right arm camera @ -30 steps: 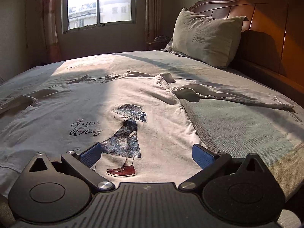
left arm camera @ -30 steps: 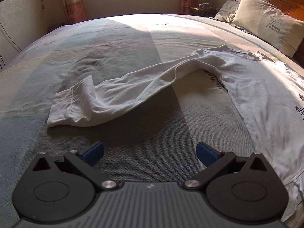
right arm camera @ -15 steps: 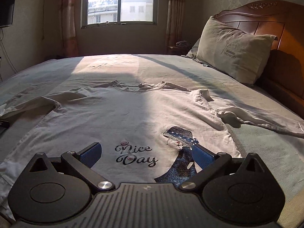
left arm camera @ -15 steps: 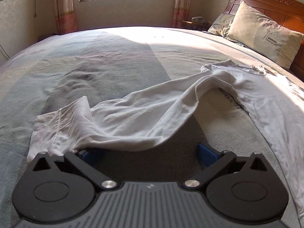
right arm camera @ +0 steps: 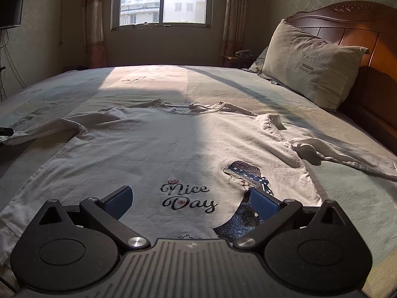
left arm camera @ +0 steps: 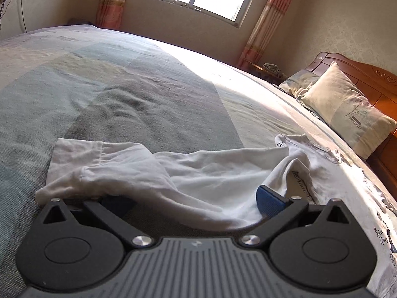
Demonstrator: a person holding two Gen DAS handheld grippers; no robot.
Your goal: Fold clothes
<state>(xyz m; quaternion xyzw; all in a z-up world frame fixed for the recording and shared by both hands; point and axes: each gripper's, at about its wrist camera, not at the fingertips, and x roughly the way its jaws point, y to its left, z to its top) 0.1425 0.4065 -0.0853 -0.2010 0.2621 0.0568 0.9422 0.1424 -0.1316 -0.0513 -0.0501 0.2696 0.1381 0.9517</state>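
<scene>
"nice day" shirt [right arm camera: 173, 149], "dreamcity" pillow [right arm camera: 310, 67]

- A bedroom in a home.
- Wide bed [right arm camera: 248, 84] under a striped grey-green cover, filling most of both views.
- Carved wooden headboard [right arm camera: 352, 24] on the right, with a beige pillow [right arm camera: 307, 62] printed "DREAMCITY" leaning on it.
- Window [right arm camera: 162, 0] in the far wall, pink-striped curtains [right arm camera: 93, 19] at both sides, a building outside.
- Patterned wallpaper [left arm camera: 347, 19]; small bedside table [right arm camera: 235, 58] in the corner.
- Dark screen [right arm camera: 10, 7] on the left wall, cables hanging below.
</scene>
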